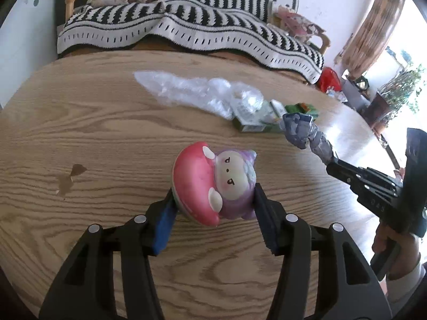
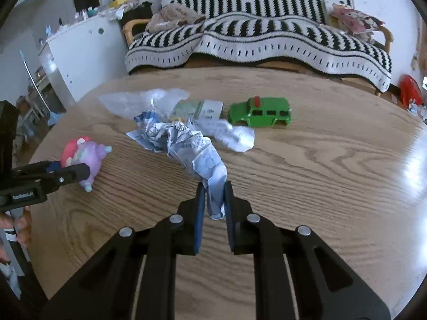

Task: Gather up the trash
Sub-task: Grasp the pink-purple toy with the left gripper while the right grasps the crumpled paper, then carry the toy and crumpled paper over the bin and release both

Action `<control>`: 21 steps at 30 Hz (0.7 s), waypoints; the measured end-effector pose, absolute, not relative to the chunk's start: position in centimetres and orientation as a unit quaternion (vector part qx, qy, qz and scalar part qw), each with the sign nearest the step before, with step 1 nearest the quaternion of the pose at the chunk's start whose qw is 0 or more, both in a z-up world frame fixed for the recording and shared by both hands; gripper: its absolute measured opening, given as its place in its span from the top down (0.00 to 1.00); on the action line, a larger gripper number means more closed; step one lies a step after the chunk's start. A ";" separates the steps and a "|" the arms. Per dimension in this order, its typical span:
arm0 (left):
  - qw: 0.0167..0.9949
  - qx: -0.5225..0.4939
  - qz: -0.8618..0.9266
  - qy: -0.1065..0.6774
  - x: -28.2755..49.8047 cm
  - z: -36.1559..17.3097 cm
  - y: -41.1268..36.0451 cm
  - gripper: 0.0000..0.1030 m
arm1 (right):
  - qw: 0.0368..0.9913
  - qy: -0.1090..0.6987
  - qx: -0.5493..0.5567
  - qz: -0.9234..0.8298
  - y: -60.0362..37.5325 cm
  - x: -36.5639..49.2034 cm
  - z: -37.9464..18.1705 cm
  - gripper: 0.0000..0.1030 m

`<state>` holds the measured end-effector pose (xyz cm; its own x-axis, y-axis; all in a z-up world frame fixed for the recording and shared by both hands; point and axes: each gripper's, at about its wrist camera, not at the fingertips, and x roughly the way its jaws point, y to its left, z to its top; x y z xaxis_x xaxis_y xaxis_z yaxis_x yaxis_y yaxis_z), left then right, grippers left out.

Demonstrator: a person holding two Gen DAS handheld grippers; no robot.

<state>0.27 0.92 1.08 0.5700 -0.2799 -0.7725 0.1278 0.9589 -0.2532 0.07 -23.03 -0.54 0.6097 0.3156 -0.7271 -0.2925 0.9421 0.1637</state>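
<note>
Collection looks barely begun: the right gripper [image 2: 214,197] is clamped on crumpled paper [image 2: 184,141], the left gripper [image 1: 213,200] pinches a mushroom-cap toy [image 1: 213,184], and bubble wrap [image 2: 144,101] lies on the table [image 2: 320,186].

My wooden table [image 2: 320,186] has a dark stain [image 1: 70,177] on it. A little green toy car [image 2: 260,112] sits on the table. Behind the table I see a sofa with a black and white stripy blanket [image 2: 267,40].
</note>
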 end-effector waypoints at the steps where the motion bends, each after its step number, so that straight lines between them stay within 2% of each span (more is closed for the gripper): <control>1: 0.883 -0.083 -0.118 0.447 0.2 1.3 0.8 0.48 | 0.899 0.404 0.019 0.166 -23.4 -0.4 -0.1 0.86; 15: 0.893 -0.036 -0.155 0.420 -4.8 5.2 -4.3 0.48 | 0.913 0.383 0.046 0.135 -26.6 -7.5 4.1 0.86; 21: 0.892 -0.023 -0.207 0.401 -8.9 8.5 -8.2 0.48 | 0.932 0.345 0.075 0.084 -32.1 -15.0 8.1 0.86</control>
